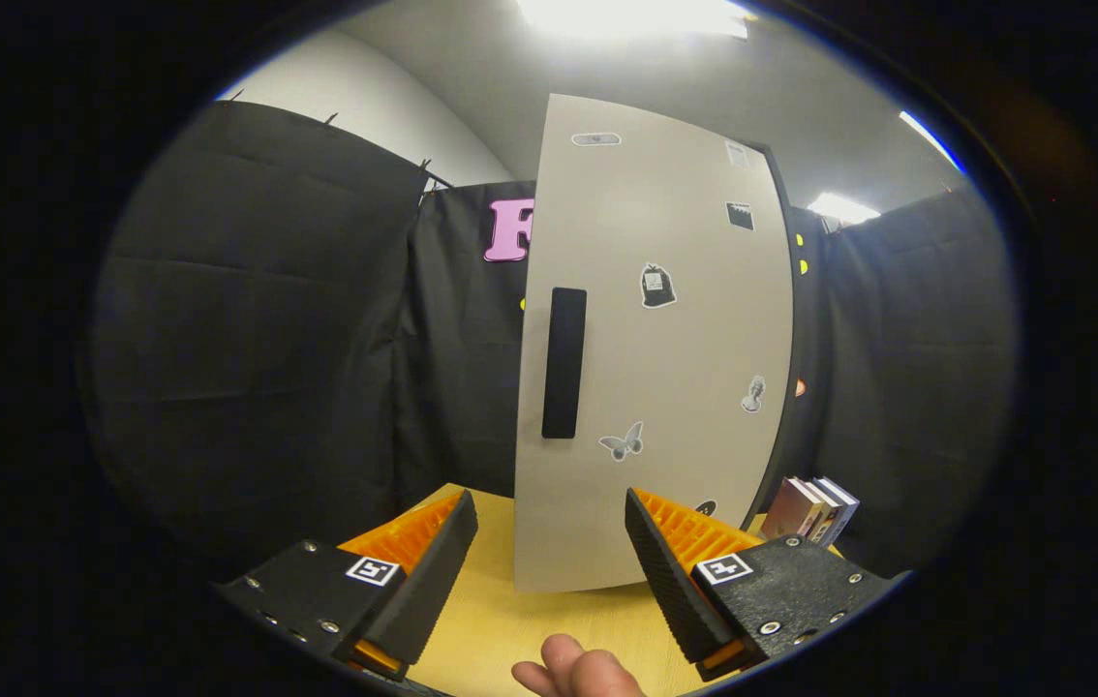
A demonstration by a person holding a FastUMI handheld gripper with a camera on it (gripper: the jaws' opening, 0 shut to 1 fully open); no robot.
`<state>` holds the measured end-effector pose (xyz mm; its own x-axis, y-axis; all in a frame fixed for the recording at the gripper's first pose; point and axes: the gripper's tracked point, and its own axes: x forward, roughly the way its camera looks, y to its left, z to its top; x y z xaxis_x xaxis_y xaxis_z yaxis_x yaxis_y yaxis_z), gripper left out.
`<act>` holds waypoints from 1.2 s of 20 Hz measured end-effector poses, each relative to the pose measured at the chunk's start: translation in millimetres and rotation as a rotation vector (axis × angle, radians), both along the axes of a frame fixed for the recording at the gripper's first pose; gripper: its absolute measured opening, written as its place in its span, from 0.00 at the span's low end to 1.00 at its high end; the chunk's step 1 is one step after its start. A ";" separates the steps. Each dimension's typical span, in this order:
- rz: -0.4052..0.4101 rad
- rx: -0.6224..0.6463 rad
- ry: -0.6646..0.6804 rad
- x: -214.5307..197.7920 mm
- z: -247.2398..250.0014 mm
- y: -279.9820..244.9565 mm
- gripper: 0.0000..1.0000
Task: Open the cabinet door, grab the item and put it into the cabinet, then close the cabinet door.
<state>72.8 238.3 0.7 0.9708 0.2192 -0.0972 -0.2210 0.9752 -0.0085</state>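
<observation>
A tall beige cabinet (665, 387) stands on the wooden table (501, 620) just ahead of my fingers. Its door looks shut and carries a dark vertical handle (564, 363) near its left edge, plus several small stickers. My gripper (549, 528) is open, its fingers spread wide in front of the door's lower part, with nothing between them. The handle sits above and between the fingers, apart from both. A few books (812, 510) stand beside the cabinet's right side, beyond the right finger.
Black cloth walls close in the booth to the left, behind and to the right of the cabinet. A person's fingers (576, 670) show low down between the gripper's fingers, over the table's near part.
</observation>
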 end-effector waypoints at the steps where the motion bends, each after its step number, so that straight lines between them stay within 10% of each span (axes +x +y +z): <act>1: 0.001 -0.001 0.002 1.8 -0.6 1.5 0.95; 24: -0.040 0.010 0.012 4.7 -10.7 7.9 0.95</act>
<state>77.5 246.2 -10.0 0.9777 0.1808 -0.1072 -0.1814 0.9834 0.0040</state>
